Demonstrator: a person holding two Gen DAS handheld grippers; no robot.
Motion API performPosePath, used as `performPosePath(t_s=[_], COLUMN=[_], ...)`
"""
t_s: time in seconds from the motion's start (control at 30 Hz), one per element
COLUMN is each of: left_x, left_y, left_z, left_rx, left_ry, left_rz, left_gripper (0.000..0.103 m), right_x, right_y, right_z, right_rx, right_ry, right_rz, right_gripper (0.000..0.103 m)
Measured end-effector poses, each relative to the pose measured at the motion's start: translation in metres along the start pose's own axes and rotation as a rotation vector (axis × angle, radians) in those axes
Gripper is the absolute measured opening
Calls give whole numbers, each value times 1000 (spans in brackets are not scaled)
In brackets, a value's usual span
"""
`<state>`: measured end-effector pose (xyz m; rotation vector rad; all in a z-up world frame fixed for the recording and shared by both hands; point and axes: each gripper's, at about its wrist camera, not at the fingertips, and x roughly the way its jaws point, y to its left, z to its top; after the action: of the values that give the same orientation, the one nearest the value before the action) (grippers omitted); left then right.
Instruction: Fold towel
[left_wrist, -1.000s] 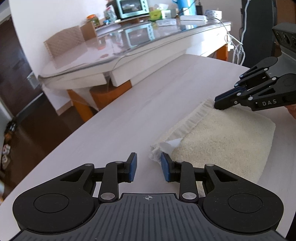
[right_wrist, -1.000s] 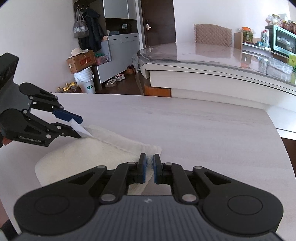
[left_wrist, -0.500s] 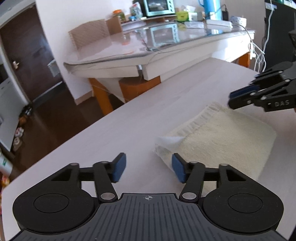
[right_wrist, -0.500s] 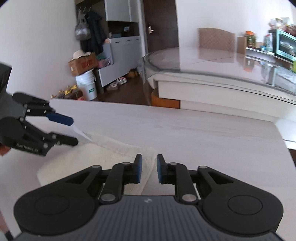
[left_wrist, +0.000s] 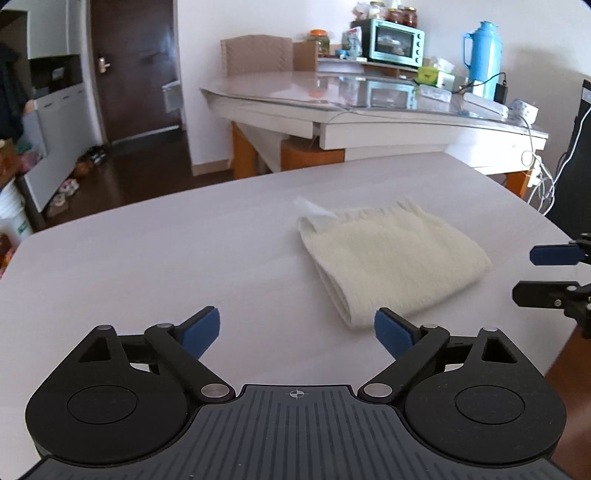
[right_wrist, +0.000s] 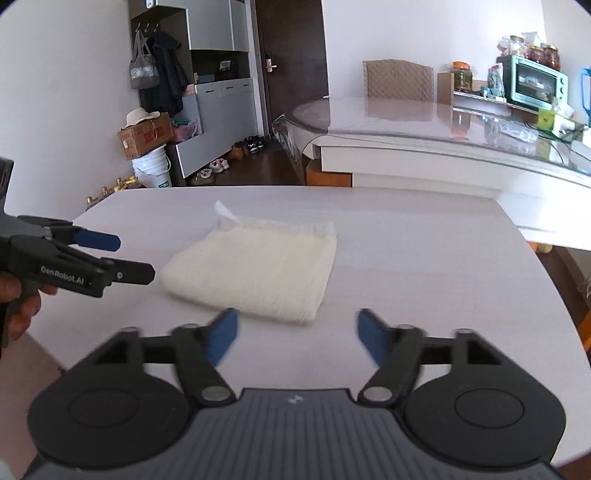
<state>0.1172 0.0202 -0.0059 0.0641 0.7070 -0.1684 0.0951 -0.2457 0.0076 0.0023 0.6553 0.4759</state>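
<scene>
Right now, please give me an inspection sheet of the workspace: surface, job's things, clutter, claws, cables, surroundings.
Surface: pale table, bare around the towel.
Job's things: cream towel lies folded in a flat stack, a white tag sticking out at its far corner.
Clutter: nothing seen on the work table.
Claws: left claw jaws opening, nothing between them, clear of the towel; right claw jaws opening, nothing between them, also clear of the towel.
Cables: white cords hang off the second table's end, away from the towel.
Surroundings: glass-topped table with a teal oven and blue flask; dark door; shoes on the floor.
</scene>
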Motion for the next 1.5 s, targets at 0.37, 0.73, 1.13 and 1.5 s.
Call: performPosePath(t_s=[0.37,0.73,1.13,1.5], left_x=[-35,-74,-88,-89], left_y=[-30,-40,-37,-35], left_z=[-24,-43,-46,-39], left_rx=[-29,-52,-67,-62], left_ry=[-11,-36,-59,-72], left_rz=[100,94,96,102], left_gripper=[103,103,103,103], right_x=[-36,-64,-65,-66], right_y=[25,38,46,44], right_z=[-15,-30,-24,-19], right_rx=[9,-2,-8,-10], right_ry=[7,-22,-29,-39], right_rz=[-124,-114,-112,-102], right_gripper=[93,97,98,98])
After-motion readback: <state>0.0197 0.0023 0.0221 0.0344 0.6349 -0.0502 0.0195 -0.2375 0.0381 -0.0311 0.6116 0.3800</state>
